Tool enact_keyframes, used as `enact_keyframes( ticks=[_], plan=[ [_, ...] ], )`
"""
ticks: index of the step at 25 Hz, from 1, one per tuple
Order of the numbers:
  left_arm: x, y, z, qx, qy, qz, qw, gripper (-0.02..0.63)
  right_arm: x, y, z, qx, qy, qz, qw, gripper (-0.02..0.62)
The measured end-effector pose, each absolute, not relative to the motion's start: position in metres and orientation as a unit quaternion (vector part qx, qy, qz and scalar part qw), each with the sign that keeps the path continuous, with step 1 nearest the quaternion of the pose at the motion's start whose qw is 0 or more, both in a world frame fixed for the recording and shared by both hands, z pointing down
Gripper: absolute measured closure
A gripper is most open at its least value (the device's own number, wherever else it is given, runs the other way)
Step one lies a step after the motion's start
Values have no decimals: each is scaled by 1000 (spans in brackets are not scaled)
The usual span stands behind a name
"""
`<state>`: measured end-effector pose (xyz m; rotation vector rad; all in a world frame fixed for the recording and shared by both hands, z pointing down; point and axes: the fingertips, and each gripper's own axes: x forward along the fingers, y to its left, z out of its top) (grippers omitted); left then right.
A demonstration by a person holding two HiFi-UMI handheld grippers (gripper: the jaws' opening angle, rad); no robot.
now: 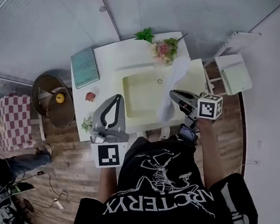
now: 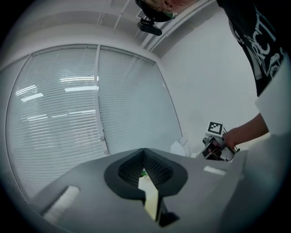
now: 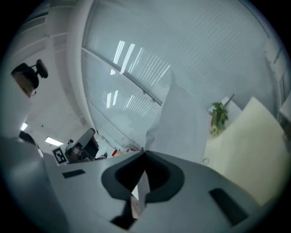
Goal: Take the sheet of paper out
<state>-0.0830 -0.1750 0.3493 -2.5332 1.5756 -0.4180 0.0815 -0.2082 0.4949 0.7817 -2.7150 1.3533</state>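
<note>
surface: white table on wood floor | centre-right: pale yellow folder, flat, up to the near edge | left end: teal book | far edge: green sprig, flowers beside it | between book and folder: small pink thing | near-left corner: small plant - at the very edge

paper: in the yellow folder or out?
Out, it seems: the right gripper is shut on the sheet of paper, which hangs curled above the yellow folder, not flat inside it.
</note>
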Motion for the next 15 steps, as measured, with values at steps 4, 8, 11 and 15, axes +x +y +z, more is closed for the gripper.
enact_keyframes(
  ticks=[4,8,11,15],
  plan=[
    [-85,-179,345,-841,522,-127,67,594,72,-210,434,272,-906,323,6,583],
    [-92,-184,337,-836,531,-118,72,594,57,-220,377,347,-929,127,31,583],
    [-97,-186,331,-835,534,-110,72,595,42,-222,342,385,-923,16,24,583],
    [-102,-191,328,-834,536,-109,73,594,28,-219,322,399,-915,-51,19,583]
  ],
)
